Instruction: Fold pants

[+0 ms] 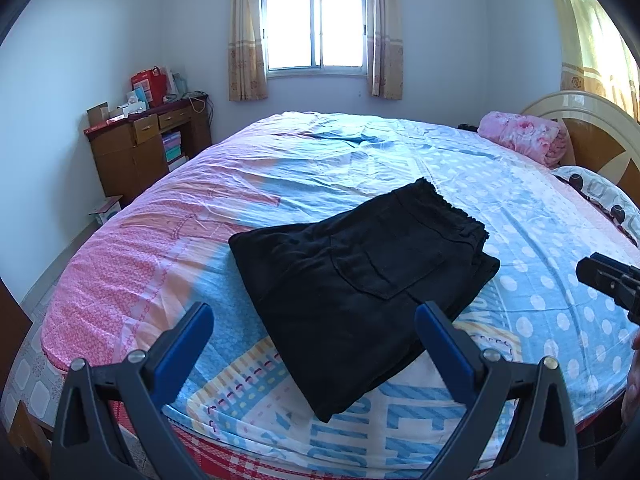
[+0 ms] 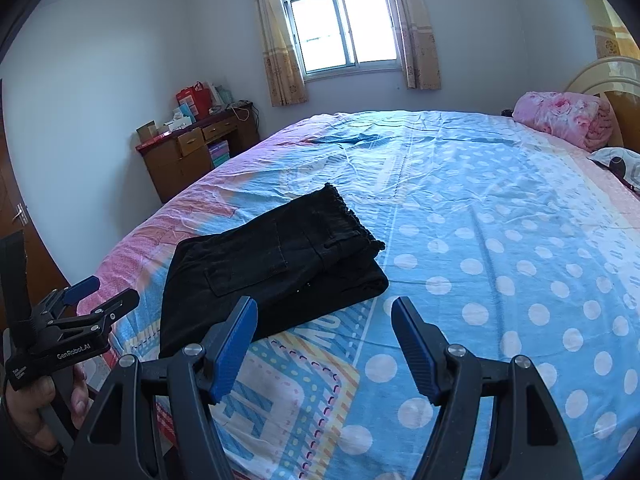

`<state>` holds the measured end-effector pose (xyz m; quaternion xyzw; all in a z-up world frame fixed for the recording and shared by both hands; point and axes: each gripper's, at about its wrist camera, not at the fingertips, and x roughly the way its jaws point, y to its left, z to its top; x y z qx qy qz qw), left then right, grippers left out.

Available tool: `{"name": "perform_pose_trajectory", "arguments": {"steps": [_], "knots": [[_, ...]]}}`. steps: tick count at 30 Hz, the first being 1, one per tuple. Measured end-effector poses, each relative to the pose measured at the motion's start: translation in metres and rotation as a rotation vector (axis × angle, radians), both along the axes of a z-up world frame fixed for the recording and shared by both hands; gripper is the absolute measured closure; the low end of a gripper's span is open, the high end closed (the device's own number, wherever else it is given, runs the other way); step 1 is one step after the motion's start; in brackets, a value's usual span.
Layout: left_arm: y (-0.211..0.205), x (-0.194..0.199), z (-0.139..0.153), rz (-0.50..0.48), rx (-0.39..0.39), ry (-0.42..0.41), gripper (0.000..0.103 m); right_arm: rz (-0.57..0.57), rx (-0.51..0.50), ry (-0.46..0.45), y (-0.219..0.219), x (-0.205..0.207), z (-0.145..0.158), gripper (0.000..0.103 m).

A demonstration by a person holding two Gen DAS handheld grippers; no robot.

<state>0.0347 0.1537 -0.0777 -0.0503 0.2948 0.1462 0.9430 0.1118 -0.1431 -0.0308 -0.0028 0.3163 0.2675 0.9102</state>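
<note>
Your desk (image 1: pixel 148 148) has an open cubby stacked with boxes (image 1: pixel 173 148), contents unreadable. Pants (image 1: pixel 360 272) lie folded on the bed (image 1: pixel 540 240) near its front edge. Your left gripper (image 1: pixel 314 320) hangs just short of them, fingers apart, empty; right gripper (image 2: pixel 324 316) likewise, pants ahead-left. Headboard (image 1: pixel 592 128) cut off.

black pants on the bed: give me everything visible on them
The black pants lie folded into a compact, roughly rectangular stack of layers on the patterned bedsheet, near the bed's front edge. The fabric looks matte and thick. A patch pocket faces up, and the gathered elastic waistband points toward the window. Only the sheet touches them; both grippers are open and clear of them.
</note>
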Motion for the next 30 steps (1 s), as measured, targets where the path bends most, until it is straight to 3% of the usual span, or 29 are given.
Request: {"name": "perform_pose_trajectory", "arguments": {"steps": [30], "knots": [[-0.013,-0.005,0.012,-0.018,0.059,-0.015,0.0,0.049,-0.016,-0.046,0.007,-0.014,0.009,0.032]]}}
